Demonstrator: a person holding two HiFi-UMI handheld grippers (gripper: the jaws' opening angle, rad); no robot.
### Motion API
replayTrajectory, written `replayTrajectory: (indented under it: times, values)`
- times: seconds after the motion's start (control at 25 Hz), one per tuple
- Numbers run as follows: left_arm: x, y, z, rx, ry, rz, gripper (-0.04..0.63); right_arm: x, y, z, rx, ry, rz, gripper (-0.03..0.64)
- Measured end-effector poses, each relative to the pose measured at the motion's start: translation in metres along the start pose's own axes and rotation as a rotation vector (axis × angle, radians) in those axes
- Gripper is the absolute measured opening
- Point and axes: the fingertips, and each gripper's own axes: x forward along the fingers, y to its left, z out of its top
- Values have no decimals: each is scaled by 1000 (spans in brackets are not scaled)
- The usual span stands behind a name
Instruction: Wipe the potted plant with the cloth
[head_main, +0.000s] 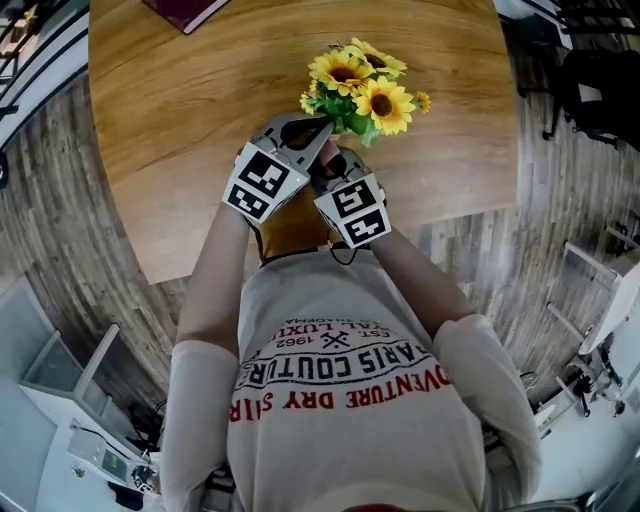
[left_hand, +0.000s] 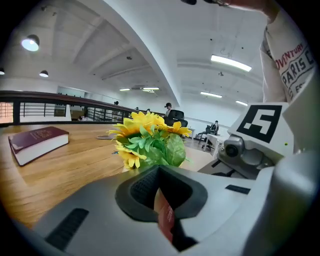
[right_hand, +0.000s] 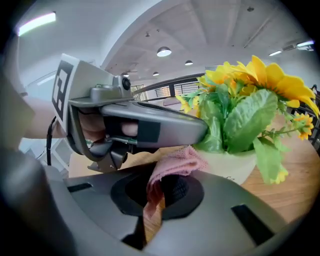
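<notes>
Pink cloth (right_hand: 176, 162) pinched in right claw (right_hand: 163, 196), just beside potted plant (right_hand: 239, 125)

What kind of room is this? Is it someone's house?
Probably not a house; it looks like a big open office. Long strip lights hang on a high white ceiling, office chairs and desks stand far behind, and a long railing runs along the side.

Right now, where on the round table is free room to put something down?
The widest bare wood of the round wooden table lies between the dark red hardcover book and the potted yellow sunflowers. A smaller strip lies right of the flowers. Crowded: before the pot, where the left claw and the right claw, gripping a pink woven cloth, meet.
</notes>
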Motion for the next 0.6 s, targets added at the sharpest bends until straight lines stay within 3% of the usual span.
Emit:
replayTrajectory:
  times: [0.16,0.28,0.6]
  values:
    - [-1,1,2,-38,-26,-2,15,-9,9,-2,16,-6,1,37]
    - [-2,2,1,-122,-22,21,15,-21,4,-9,36,-2,-8,36]
    - [-6,-3,-2,-177,-21,125,15,-54,-36,-39,64,54,-29,35]
